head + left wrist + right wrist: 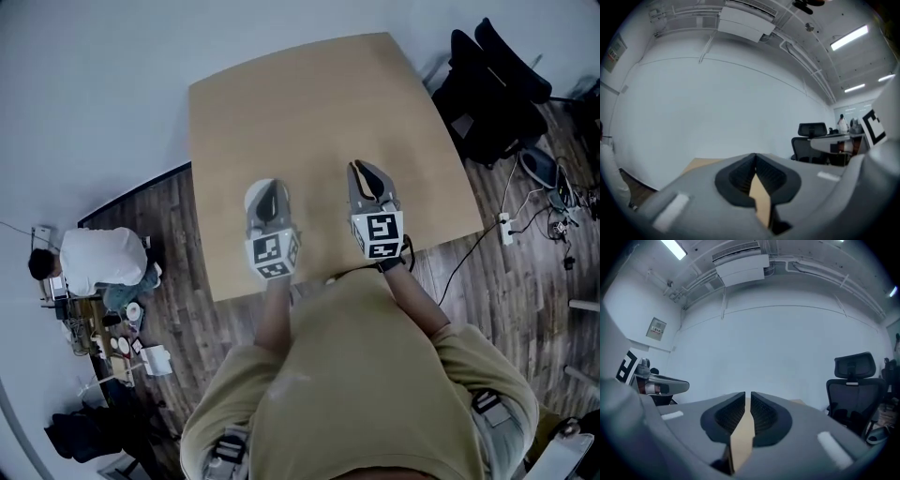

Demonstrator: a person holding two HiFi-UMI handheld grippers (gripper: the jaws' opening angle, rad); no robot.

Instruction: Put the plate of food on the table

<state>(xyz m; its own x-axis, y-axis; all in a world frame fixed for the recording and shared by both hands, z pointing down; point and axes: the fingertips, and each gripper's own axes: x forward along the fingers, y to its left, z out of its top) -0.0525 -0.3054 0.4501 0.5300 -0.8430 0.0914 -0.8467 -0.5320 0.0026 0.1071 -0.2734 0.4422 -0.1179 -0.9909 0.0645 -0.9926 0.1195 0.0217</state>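
Nearest the camera, both claws are held out level over the near edge of the tabletop (319,94). The left claw (270,192) is at about 7 o'clock on it, the right claw (367,173) at about 5 o'clock. The left claw's tips are pressed together with nothing in them. The right claw's jaws stand only a thin slit apart and pinch nothing.

Beyond them the wooden top runs bare to its far edge at 12 o'clock. The plate of food appears in no view, so where it sits cannot be told.

Further out, black office chairs (497,84) stand at 2 o'clock and a seated person (94,258) is at 9 o'clock.

In my judgement the carry is not under way. The next move calls for finding the plate, spreading both claws, taking its rim on opposite sides and keeping it level.
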